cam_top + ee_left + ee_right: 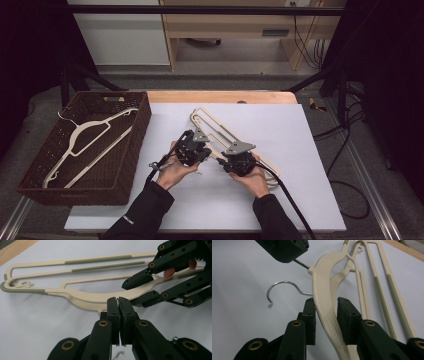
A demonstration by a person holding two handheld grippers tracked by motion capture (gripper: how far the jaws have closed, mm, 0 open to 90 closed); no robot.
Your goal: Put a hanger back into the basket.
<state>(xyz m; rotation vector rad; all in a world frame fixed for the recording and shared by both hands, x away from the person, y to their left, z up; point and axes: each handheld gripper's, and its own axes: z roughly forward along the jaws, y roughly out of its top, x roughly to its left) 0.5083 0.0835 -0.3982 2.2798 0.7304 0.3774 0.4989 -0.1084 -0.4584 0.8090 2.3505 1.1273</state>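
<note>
White sheeting covers the table (310,200), and a brown wicker basket (142,125) at its left edge holds one cream hanger (82,142). Near the middle of the sheet lie stacked cream plastic hangers (85,296), their green ribbed bars pointing away from the person. Over them, the left gripper (118,300) has its jaws pressed together on the thin metal hook stem (300,263) at a hanger's neck. Just beside it, the right gripper (325,307) straddles that hanger's arm, its jaws near the plastic but not yet pressing it.
</note>
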